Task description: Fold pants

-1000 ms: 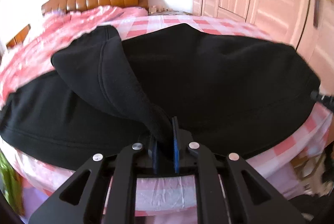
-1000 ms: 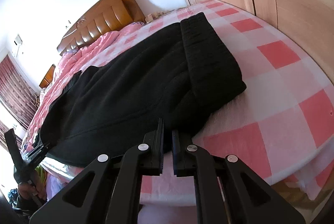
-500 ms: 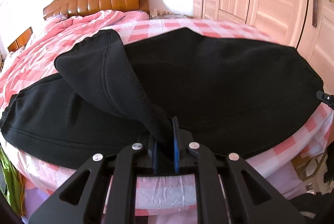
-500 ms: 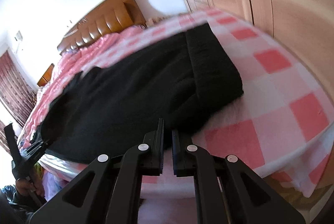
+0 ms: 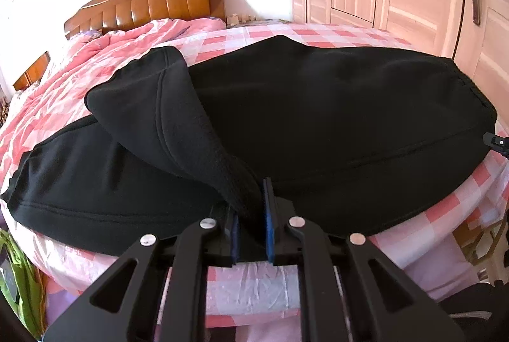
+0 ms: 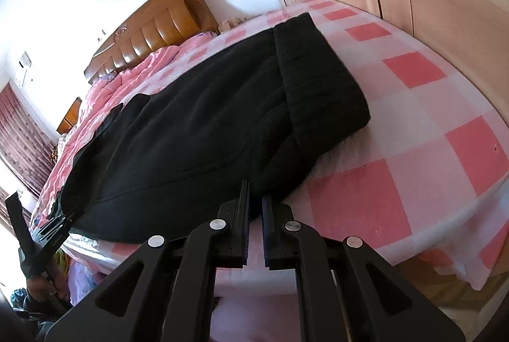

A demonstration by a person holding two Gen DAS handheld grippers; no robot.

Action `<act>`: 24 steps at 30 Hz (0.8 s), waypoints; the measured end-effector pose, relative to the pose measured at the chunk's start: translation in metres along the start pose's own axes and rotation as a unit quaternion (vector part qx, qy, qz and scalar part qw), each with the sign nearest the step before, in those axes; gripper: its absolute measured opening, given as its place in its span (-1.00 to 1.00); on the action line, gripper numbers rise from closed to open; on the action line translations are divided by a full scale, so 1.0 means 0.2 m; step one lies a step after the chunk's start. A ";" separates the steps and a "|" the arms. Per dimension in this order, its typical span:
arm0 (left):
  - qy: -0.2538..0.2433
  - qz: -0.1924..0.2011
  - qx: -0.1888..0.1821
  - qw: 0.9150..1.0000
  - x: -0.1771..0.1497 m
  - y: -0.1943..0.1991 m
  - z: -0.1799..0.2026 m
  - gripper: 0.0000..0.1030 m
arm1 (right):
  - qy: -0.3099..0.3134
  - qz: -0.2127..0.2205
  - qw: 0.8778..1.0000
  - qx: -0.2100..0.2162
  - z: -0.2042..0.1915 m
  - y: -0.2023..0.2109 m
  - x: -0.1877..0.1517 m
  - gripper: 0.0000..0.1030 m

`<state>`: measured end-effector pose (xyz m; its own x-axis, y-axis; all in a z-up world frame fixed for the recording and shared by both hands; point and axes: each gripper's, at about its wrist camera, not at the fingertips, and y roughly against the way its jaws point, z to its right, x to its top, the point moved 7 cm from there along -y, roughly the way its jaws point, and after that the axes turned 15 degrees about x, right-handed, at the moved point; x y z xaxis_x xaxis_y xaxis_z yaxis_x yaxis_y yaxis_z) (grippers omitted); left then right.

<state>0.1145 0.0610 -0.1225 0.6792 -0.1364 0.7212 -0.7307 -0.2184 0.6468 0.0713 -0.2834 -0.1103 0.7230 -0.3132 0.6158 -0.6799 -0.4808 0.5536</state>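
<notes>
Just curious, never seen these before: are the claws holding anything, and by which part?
Left claw, opening, has the black pants' leg end between its pads. Right claw, opening, holds nothing.

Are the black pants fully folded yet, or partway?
Partway: pants lie along the bed, one leg end lifted between the opening left gripper.

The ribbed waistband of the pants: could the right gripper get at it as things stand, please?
Probably yes. The waistband lies flat on the checked bedsheet, just ahead of the right gripper, whose jaws are opening with nothing between them. Nothing blocks the way.
</notes>
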 end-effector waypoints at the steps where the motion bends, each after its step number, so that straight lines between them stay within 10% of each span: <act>1: 0.005 0.001 -0.004 1.000 0.01 0.01 -0.01 -0.67 | 0.003 0.000 1.000 -0.003 -0.01 0.01 0.01 -0.59; 6: 0.047 0.060 0.017 0.997 0.11 0.17 -0.08 0.47 | 0.028 0.035 0.999 -0.031 -0.03 0.14 0.06 0.04; 12: 0.000 0.141 0.001 0.990 0.33 0.36 0.10 0.71 | 0.089 0.033 0.995 -0.018 -0.18 0.04 0.15 0.04; 24: -0.109 0.029 -0.043 0.993 0.15 -0.02 0.46 0.70 | 0.181 -0.049 0.981 -0.059 -0.18 -0.16 0.00 0.05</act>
<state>0.1435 -0.0311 -0.1261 0.6272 -0.3535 0.6940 -0.7665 -0.1220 0.6306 0.0891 -0.2384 -0.1087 0.7095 0.0506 0.7029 -0.6340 -0.3896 0.6680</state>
